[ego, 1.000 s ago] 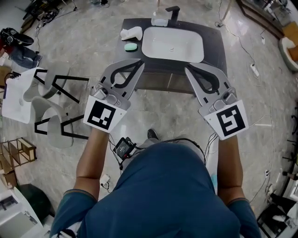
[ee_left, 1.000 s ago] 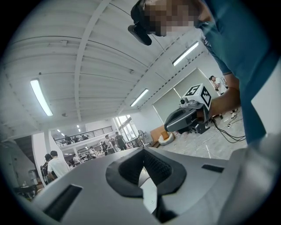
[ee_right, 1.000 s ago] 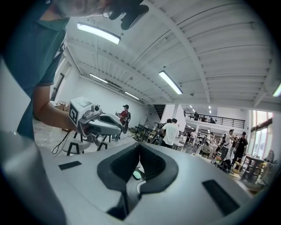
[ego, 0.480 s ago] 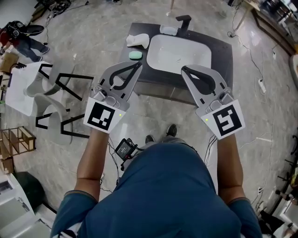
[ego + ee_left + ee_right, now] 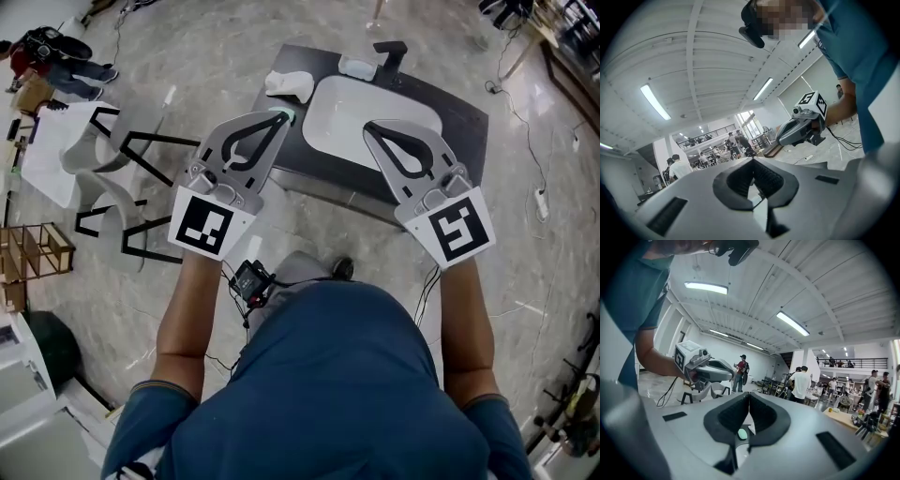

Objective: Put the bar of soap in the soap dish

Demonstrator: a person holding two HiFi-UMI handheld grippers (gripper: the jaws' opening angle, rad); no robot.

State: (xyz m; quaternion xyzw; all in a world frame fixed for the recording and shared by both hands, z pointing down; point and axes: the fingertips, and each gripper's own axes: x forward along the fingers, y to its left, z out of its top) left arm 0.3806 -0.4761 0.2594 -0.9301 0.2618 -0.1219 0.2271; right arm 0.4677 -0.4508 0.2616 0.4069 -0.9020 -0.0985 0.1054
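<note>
A pale green bar of soap (image 5: 286, 114) lies on the dark counter (image 5: 464, 117), left of the white basin (image 5: 342, 108). In the head view it is mostly hidden behind the tip of my left gripper (image 5: 281, 117). A white lumpy object (image 5: 289, 84) sits just beyond the soap, and a small pale dish (image 5: 356, 66) stands by the black faucet (image 5: 392, 49). My right gripper (image 5: 367, 127) hovers over the basin's near edge. Both grippers are shut and hold nothing. The soap (image 5: 742, 433) shows through the loop under the right gripper (image 5: 749, 394). The left gripper (image 5: 751, 161) points nearly level.
White chairs with black legs (image 5: 98, 192) stand left of the counter, with a wooden rack (image 5: 28, 253) further left. Cables and a power strip (image 5: 539, 202) lie on the floor at right. Each gripper view shows the other gripper (image 5: 801, 129) (image 5: 705, 366) and people standing far back.
Both grippers have moved forward to the sink counter. The left tip, short of the counter before, now covers most of the soap, and the right tip has reached the basin's edge. Both stay shut.
</note>
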